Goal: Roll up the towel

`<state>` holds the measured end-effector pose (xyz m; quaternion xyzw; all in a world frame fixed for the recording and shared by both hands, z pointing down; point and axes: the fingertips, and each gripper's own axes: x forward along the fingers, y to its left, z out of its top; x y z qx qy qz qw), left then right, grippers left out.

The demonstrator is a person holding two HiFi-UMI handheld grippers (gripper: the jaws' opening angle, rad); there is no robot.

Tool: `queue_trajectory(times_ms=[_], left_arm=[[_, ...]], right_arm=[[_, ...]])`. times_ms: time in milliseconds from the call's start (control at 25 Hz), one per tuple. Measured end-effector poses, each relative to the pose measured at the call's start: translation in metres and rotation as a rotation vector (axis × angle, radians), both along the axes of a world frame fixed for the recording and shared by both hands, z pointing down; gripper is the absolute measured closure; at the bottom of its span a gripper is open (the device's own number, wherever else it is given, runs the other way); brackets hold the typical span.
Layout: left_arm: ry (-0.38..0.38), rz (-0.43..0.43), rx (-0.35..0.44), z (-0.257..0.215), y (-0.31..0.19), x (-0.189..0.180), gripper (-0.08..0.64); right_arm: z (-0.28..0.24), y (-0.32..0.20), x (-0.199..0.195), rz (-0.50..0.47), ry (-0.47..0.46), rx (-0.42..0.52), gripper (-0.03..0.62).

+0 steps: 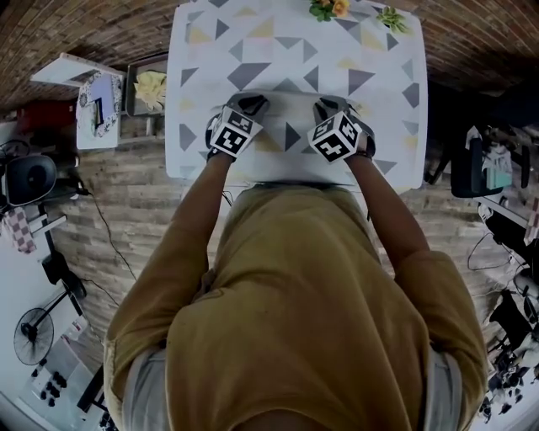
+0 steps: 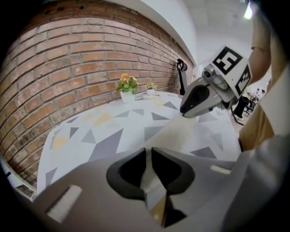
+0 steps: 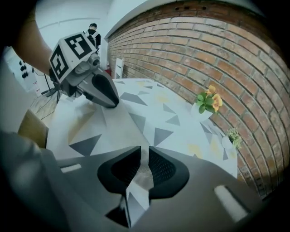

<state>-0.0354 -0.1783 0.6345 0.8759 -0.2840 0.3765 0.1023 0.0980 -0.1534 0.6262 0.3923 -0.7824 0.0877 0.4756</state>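
The pale towel [image 1: 295, 160] lies flat on the triangle-patterned table [image 1: 202, 50], near its front edge. My left gripper [image 1: 251, 104] stands at the towel's far left corner and my right gripper [image 1: 330, 106] at its far right corner. In the left gripper view the jaws [image 2: 148, 156] are shut, with a fold of towel [image 2: 181, 131] pinched between them, and the right gripper [image 2: 199, 102] shows across the cloth. The right gripper view has its own jaws [image 3: 144, 156] shut on towel fabric [image 3: 108, 122] too, with the left gripper [image 3: 102, 93] beyond.
A pot of orange flowers [image 1: 328, 8] and a small green plant [image 1: 392, 18] stand at the table's far edge by the brick wall. A chair [image 1: 480, 168] is to the right, shelving [image 1: 101, 97] and a fan [image 1: 34, 337] to the left.
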Motion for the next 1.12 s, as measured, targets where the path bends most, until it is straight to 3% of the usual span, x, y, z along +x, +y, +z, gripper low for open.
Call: queue_trajectory(times_ms=[120, 480, 800, 1120], left_arm=[[0.004, 0.003, -0.011, 0.002, 0.000, 0.003, 0.460], [0.016, 0.006, -0.100, 0.005, -0.002, 0.004, 0.461], [0.020, 0.000, -0.078, 0.005, -0.001, 0.002, 0.462], [0.024, 0.007, -0.059, 0.005, 0.003, -0.001, 0.460]], right_arm=[[0.011, 0.003, 0.001, 0.004, -0.005, -0.028, 0.538], [0.017, 0.001, -0.001, -0.037, 0.052, 0.015, 0.555], [0.017, 0.002, 0.001, -0.008, 0.028, 0.042, 0.563], [0.017, 0.008, 0.009, 0.102, -0.031, 0.038, 0.565]])
